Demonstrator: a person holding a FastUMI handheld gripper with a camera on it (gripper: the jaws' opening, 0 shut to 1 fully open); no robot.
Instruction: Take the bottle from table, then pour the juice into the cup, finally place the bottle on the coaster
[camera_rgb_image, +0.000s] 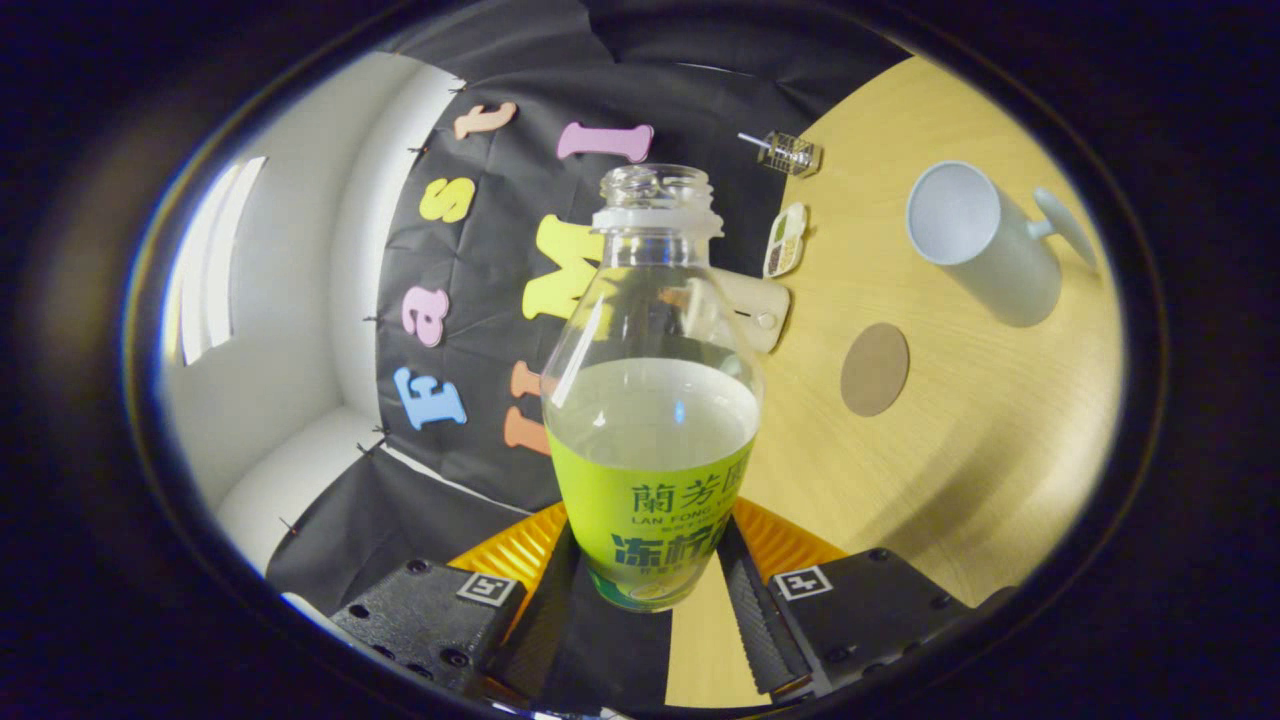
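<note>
Gripper-mounted fisheye, tilted, close above table (960, 420)

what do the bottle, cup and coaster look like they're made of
Bottle, held between the tongs: clear, likely plastic; liquid shows through, glossy label. Cup: smooth white, ceramic or plastic, can't tell. Coaster: flat matte brown disc, maybe cork or felt.

bottle (650, 400) hides part of a pale flat object (765, 310), small clear item (790, 153) unclear

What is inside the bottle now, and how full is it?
The open bottle, gripped between the fingers of the gripper, holds pale, cloudy liquid up to about its shoulder; above that it is empty. The green label covers the lower part, so the liquid there cannot be seen.
</note>
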